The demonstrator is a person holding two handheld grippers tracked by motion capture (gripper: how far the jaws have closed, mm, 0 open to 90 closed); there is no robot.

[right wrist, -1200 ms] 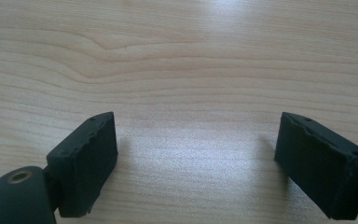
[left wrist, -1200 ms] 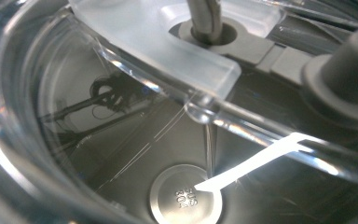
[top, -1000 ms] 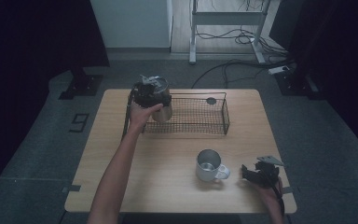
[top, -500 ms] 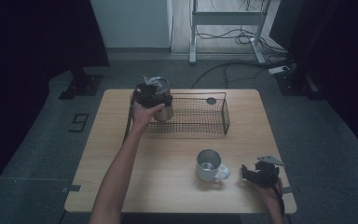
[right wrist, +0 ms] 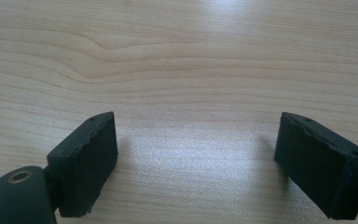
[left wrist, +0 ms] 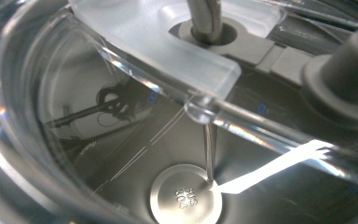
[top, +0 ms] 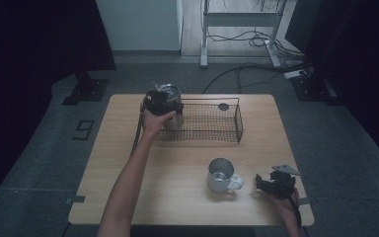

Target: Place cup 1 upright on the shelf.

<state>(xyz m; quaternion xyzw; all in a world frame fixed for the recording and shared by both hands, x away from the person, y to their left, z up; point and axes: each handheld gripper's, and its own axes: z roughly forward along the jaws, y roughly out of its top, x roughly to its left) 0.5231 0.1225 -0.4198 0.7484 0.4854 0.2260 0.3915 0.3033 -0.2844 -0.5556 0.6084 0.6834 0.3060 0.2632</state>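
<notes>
Your left gripper sits at the left end of the wire basket, at the far side of the counter, on a steel cup held there. Your hand and the gripper hide most of that cup, so you cannot tell whether it stands inside the basket or hangs over it. The left gripper view looks straight into the cup's shiny inside, past a clear lid; its jaws are out of sight, so their state cannot be told. Your right gripper rests on the counter's near right corner, jaws spread, nothing between them. A mug stands just left of it.
</notes>
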